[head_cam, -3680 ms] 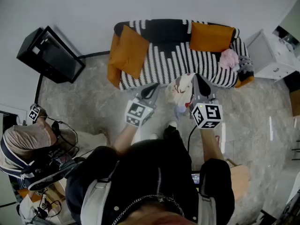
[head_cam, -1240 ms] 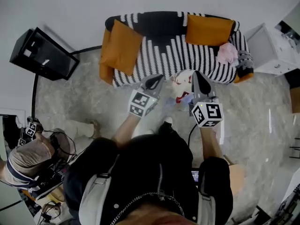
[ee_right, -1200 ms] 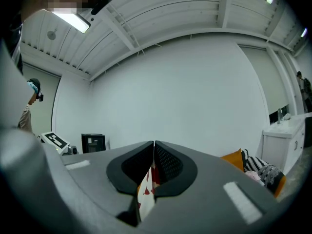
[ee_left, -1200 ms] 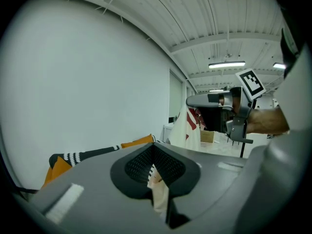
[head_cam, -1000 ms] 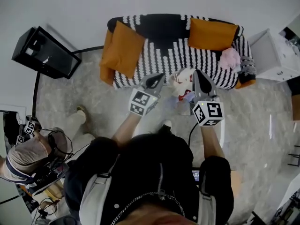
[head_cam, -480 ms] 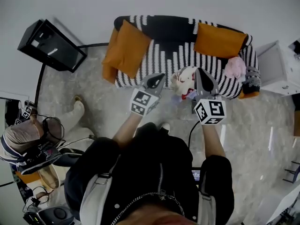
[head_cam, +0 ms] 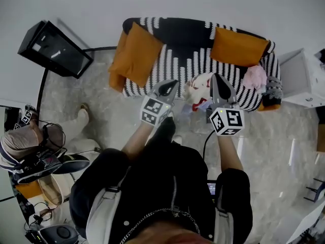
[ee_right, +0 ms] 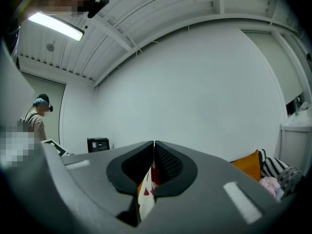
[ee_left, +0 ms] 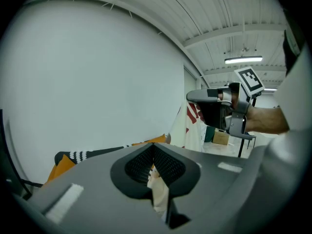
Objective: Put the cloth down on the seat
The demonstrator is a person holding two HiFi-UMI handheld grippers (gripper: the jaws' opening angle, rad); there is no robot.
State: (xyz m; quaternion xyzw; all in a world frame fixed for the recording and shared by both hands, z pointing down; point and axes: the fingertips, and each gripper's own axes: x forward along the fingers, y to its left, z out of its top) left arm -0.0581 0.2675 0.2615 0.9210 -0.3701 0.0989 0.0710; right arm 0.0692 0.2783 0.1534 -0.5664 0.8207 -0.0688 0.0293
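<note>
At frame centre the white, red-printed cloth (head_cam: 199, 88) hung in the air, overlapping the lower edge of the striped sofa seat (head_cam: 193, 64). The left hand-held gripper (head_cam: 168, 84) pinched its left edge, and the right hand-held gripper (head_cam: 217, 78) pinched its right edge.

The person wore a black top (head_cam: 170, 179) with sleeves that left the forearms bare, pale grey straps (head_cam: 103, 215) over the shoulders and a thin chain (head_cam: 148, 218) near the collar. The dark grey left gripper (head_cam: 168, 86) and right gripper (head_cam: 217, 80) each bore a white cube (head_cam: 154, 111) with black square markers. A black cable (head_cam: 205, 144) hung from the right one.
</note>
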